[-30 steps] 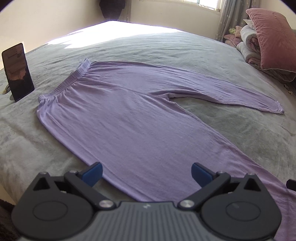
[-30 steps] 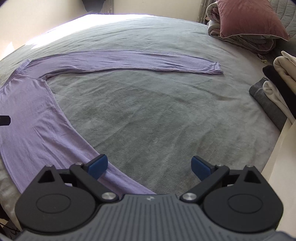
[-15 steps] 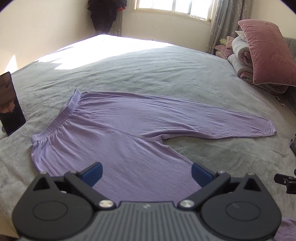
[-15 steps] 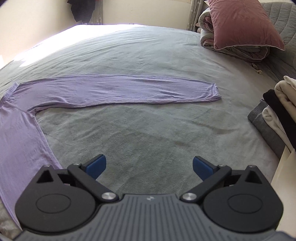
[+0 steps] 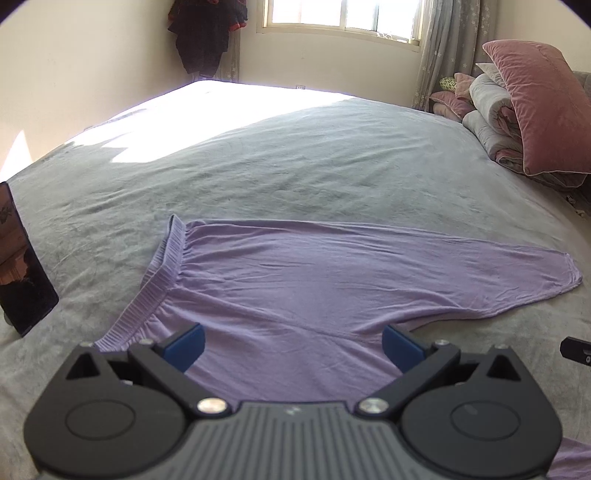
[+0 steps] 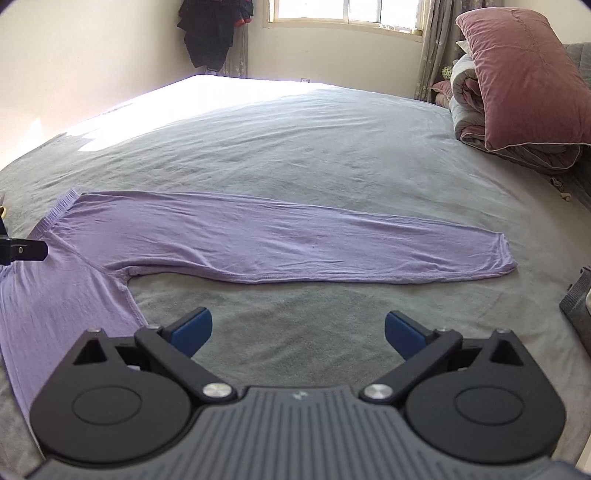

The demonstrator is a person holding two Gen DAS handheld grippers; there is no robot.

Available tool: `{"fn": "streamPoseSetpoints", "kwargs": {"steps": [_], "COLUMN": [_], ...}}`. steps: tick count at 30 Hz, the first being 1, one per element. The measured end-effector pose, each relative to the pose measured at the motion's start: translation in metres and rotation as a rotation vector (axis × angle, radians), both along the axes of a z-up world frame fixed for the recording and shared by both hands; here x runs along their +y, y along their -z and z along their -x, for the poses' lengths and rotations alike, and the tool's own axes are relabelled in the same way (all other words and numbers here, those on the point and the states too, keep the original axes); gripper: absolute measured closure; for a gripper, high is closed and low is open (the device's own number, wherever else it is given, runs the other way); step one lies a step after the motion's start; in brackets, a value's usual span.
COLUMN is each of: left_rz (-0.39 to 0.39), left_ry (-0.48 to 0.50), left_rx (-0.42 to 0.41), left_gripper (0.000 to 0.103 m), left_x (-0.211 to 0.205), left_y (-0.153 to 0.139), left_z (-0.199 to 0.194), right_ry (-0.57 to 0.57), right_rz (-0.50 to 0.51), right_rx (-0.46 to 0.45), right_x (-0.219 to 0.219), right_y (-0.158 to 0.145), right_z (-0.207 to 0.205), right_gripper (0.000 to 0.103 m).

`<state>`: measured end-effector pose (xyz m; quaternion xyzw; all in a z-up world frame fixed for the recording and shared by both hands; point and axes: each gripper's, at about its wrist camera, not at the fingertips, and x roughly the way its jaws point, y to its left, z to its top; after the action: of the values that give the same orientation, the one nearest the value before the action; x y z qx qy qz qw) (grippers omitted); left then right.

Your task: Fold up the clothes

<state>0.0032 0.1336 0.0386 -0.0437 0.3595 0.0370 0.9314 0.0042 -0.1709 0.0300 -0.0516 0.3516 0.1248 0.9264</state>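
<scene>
Lilac trousers (image 5: 314,280) lie flat on the grey bed, legs spread apart, ribbed waistband (image 5: 162,273) to the left. My left gripper (image 5: 293,349) is open and hovers over the seat of the trousers near the crotch, holding nothing. In the right wrist view the far leg (image 6: 295,243) stretches rightward to its hem (image 6: 504,254), and the near leg (image 6: 55,295) runs down the left edge. My right gripper (image 6: 299,332) is open above bare bedcover between the two legs, empty.
A dark phone (image 5: 22,266) stands propped at the bed's left edge. A pink pillow (image 6: 524,70) on rolled quilts (image 5: 491,114) sits at the far right. Folded grey cloth (image 6: 578,306) lies at the right edge. Dark clothes (image 5: 207,33) hang in the far corner.
Both grippers have tilted up and drawn back, so the trousers sit lower in both views and the window and wall now show. Both stay open and empty.
</scene>
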Motion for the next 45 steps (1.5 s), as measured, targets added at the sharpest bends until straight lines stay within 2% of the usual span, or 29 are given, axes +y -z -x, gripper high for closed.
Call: {"fn": "streamPoseSetpoints", "kwargs": {"steps": [5, 9, 11, 12, 15, 18, 20, 22, 23, 25, 28, 30, 32, 36, 38, 39, 40, 41, 42, 43, 44, 45], "left_rz": [0.018, 0.036, 0.055, 0.087, 0.188, 0.210, 0.220, 0.241, 0.247, 0.252, 0.243, 0.227, 0.217, 0.246, 0.263, 0.274, 0.286, 0.297, 0.309, 0.323, 0.335, 0.347], "left_ry": [0.007, -0.005, -0.039, -0.054, -0.101, -0.133, -0.128, -0.107, -0.098, -0.070, -0.038, -0.057, -0.089, -0.098, -0.105, -0.111, -0.116, -0.120, -0.123, -0.127, -0.130, -0.131], "left_rx": [-0.051, -0.115, -0.109, -0.109, -0.118, -0.125, -0.134, -0.148, -0.151, -0.165, -0.165, -0.144, -0.119, -0.110, -0.106, -0.104, -0.101, -0.099, -0.097, -0.095, -0.094, -0.092], "left_gripper": [0.001, 0.001, 0.002, 0.004, 0.017, 0.033, 0.063, 0.079, 0.083, 0.088, 0.090, 0.090, 0.097, 0.100, 0.100, 0.100, 0.100, 0.100, 0.100, 0.100, 0.100, 0.100], "left_x": [0.020, 0.044, 0.058, 0.067, 0.093, 0.109, 0.116, 0.121, 0.123, 0.125, 0.125, 0.129, 0.135, 0.144, 0.147, 0.148, 0.149, 0.151, 0.152, 0.154, 0.155, 0.157], "left_y": [-0.002, 0.016, 0.025, 0.028, 0.039, 0.050, 0.055, 0.059, 0.060, 0.060, 0.061, 0.067, 0.074, 0.079, 0.079, 0.079, 0.079, 0.079, 0.080, 0.080, 0.081, 0.082], "left_z": [-0.009, -0.009, -0.012, -0.013, -0.014, -0.018, -0.023, -0.027, -0.029, -0.030, -0.034, -0.039, -0.043, -0.045, -0.046, -0.047, -0.047, -0.047, -0.047, -0.047, -0.047, -0.047], "right_ry": [-0.039, -0.059, -0.078, -0.089, -0.127, -0.173, -0.200, -0.233, -0.251, -0.293, -0.336, -0.346, -0.352, -0.366, -0.370, -0.372, -0.376, -0.382, -0.387, -0.393, -0.395, -0.391], "right_rz": [-0.009, -0.011, -0.014, -0.017, -0.035, -0.061, -0.074, -0.092, -0.097, -0.091, -0.047, -0.007, 0.033, 0.089, 0.098, 0.095, 0.085, 0.072, 0.058, 0.057, 0.070, 0.075], "right_rx": [0.020, 0.032, 0.035, 0.038, 0.047, 0.052, 0.055, 0.056, 0.054, 0.050, 0.039, 0.031, 0.026, 0.039, 0.063, 0.075, 0.080, 0.084, 0.087, 0.089, 0.089, 0.082], "right_x": [0.043, 0.075, 0.089, 0.095, 0.113, 0.131, 0.143, 0.158, 0.166, 0.184, 0.211, 0.224, 0.236, 0.249, 0.252, 0.253, 0.254, 0.255, 0.256, 0.257, 0.259, 0.259], "right_y": [-0.002, 0.003, 0.006, 0.008, 0.012, 0.016, 0.018, 0.020, 0.020, 0.021, 0.025, 0.029, 0.034, 0.047, 0.055, 0.059, 0.059, 0.059, 0.059, 0.057, 0.054, 0.051], "right_z": [-0.018, -0.031, -0.038, -0.043, -0.059, -0.079, -0.094, -0.111, -0.119, -0.133, -0.153, -0.163, -0.174, -0.187, -0.190, -0.192, -0.191, -0.191, -0.190, -0.189, -0.187, -0.185], "right_gripper": [0.002, 0.002, 0.002, 0.002, 0.002, 0.002, 0.002, 0.002, 0.003, 0.008, 0.009, 0.010, 0.012, 0.017, 0.031, 0.033, 0.039, 0.054, 0.064, 0.092, 0.099, 0.100]}}
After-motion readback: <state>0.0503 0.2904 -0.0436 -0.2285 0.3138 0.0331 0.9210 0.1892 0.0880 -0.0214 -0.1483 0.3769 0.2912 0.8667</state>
